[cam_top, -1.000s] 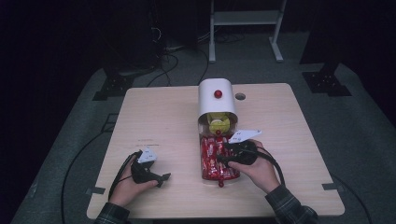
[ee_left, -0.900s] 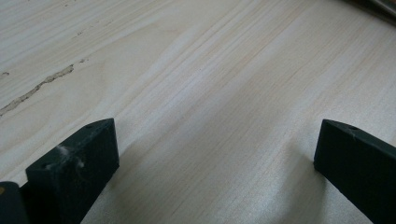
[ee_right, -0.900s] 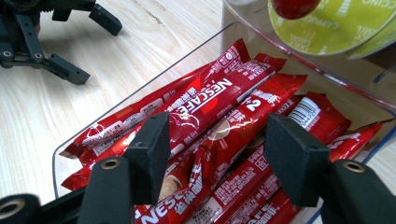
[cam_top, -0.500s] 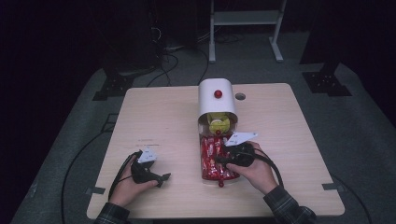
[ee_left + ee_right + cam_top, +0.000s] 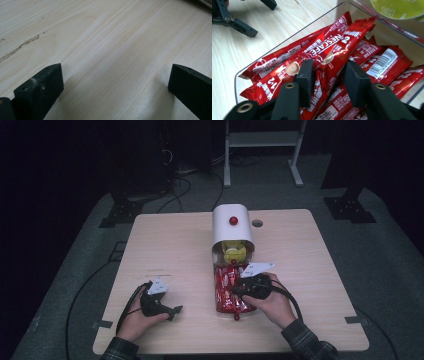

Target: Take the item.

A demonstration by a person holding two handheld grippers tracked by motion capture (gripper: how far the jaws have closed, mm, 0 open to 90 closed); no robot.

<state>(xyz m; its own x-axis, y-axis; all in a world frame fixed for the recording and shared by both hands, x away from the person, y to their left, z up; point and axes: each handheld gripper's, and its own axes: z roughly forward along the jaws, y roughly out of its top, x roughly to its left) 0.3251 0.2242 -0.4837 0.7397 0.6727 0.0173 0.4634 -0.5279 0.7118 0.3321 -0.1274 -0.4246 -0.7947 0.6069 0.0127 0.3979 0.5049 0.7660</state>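
The right claw (image 5: 325,75), its jaws just closing, straddles a red Nescafé coffee stick (image 5: 317,58) atop the clear tray (image 5: 218,306), its long axis running toward two o'clock, while the spread left claw (image 5: 172,312) idles on the table (image 5: 175,245).

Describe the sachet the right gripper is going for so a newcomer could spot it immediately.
Start at the white dispenser in the middle of the table; a clear tray of red coffee sachets sits right in front of it. The right gripper has just been closing around the target sachet. Unlike its neighbours, it lies on top of the pile, running lengthwise between the two black jaws.
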